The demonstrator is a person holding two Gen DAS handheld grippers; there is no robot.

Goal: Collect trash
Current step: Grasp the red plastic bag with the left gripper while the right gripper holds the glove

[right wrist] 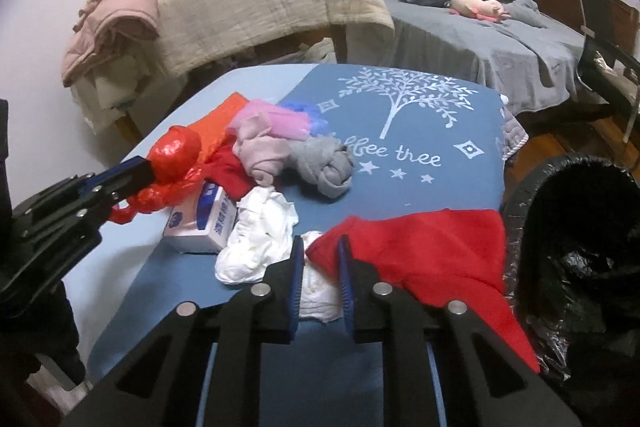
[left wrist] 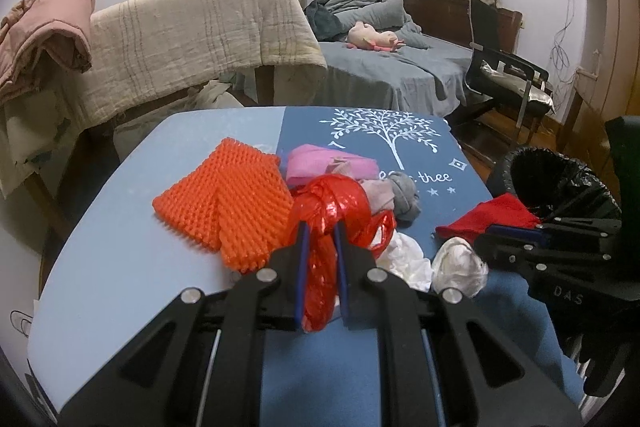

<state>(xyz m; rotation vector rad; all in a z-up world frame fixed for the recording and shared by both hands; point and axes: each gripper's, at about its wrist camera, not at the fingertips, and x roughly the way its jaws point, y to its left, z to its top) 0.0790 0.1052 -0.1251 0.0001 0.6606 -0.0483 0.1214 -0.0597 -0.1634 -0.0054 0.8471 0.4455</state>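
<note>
- Two hand-held grippers work over a blue-covered bench (right wrist: 440, 115) strewn with soft clutter.
- We see the left hand-held gripper (left wrist: 320, 231) nearly closed, its pads pinching a red plastic bag (left wrist: 332, 207) above the near middle of the bench; the bag is thin, crinkly and, we judge, almost weightless and slippery, so a bunched fold is the best hold.
- We see the right hand-held gripper (right wrist: 320, 247) narrowed around the corner of a red cloth (right wrist: 432, 251) at the bench's right edge, over a crumpled white tissue (right wrist: 256, 243); we cannot tell whether the pads actually press it.
- We judge the cloth soft and limp, best taken at an edge.
- Beside that edge stands a bin lined with a black bag (right wrist: 580, 247).
- Orange foam netting (left wrist: 228, 203), springy and light, lies left of the red bag.
- Printed on the bench cover below a white tree: "coffee tree", partly hidden.
- We read "DAS" on the right gripper's body from the left wrist view.
- A small white box (right wrist: 204, 223) bears blue print too blurred to read.
</note>
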